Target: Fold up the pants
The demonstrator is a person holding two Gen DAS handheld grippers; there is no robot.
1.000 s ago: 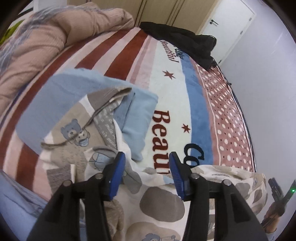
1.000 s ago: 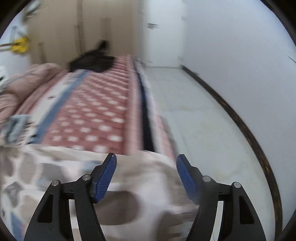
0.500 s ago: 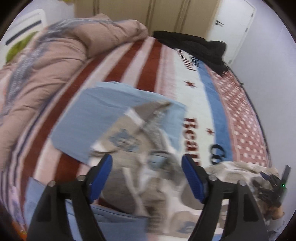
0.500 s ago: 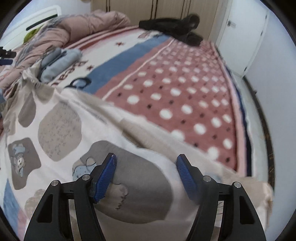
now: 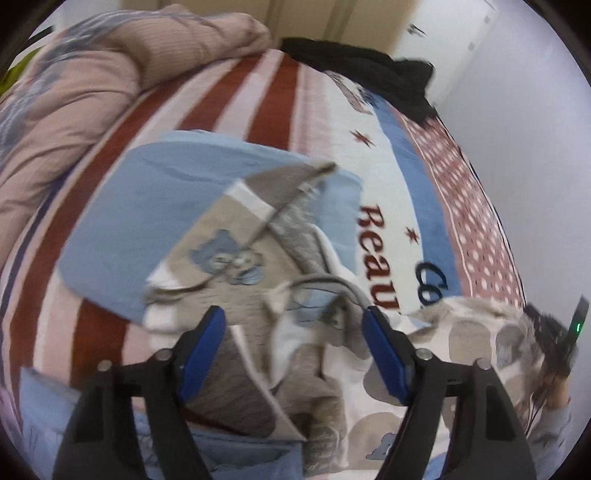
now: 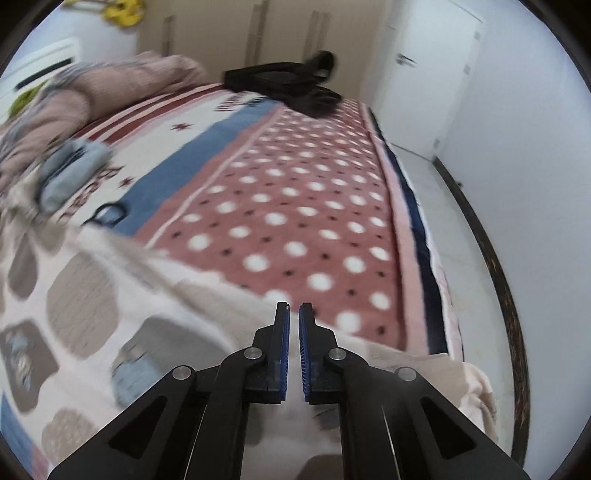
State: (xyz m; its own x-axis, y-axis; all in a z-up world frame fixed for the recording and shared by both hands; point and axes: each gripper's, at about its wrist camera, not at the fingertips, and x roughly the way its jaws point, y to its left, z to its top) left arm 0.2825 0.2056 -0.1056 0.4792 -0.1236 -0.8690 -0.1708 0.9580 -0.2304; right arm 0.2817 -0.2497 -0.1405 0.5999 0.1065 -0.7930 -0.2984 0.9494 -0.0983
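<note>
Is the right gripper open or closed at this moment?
Closed. In its own wrist view the right gripper has its blue pads almost together, only a thin slit between them, over the patterned pants. Whether cloth is pinched cannot be told.

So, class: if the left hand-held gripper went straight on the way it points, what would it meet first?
Most likely the patterned pants, bunched between its open blue fingers. The left hand-held gripper hovers close above them, though motion blur leaves depth uncertain. The folded blue cloth lies beyond.

left wrist view: taken low over the bed [image 5: 258, 96], faced toward the door [image 5: 443, 29] | right wrist view: taken close above the bed's right edge | shared: pants [image 5: 314, 369], black clothing [image 6: 291, 85]
</note>
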